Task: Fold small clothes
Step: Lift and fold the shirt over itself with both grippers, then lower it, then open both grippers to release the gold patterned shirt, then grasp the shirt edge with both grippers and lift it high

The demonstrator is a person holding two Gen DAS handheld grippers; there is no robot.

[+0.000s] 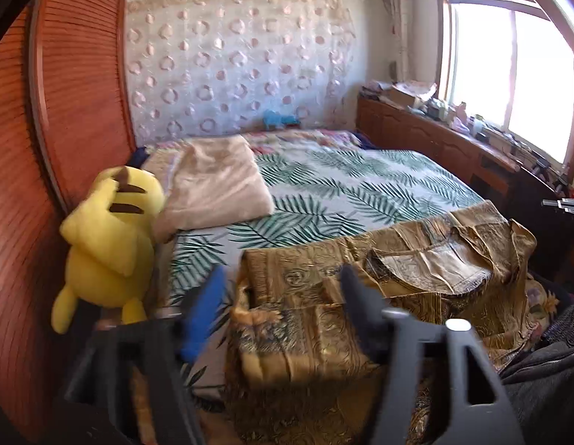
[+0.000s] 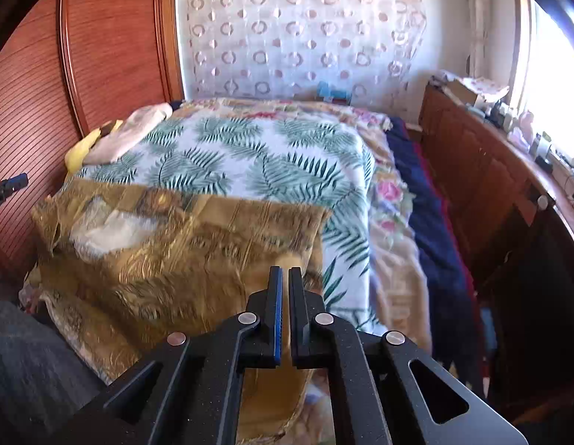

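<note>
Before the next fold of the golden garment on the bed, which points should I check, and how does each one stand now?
1. Left gripper free of cloth: ok, jaws wide apart, nothing pinched.
2. Right gripper released: cannot tell, jaws nearly together and cloth shows behind the slit.
3. Golden garment lies flat: not ok, wrinkled, with its pale inner side showing.
4. Yellow plush toy clear of the garment: ok.
5. Folded beige cloth clear of the garment: ok.
</note>
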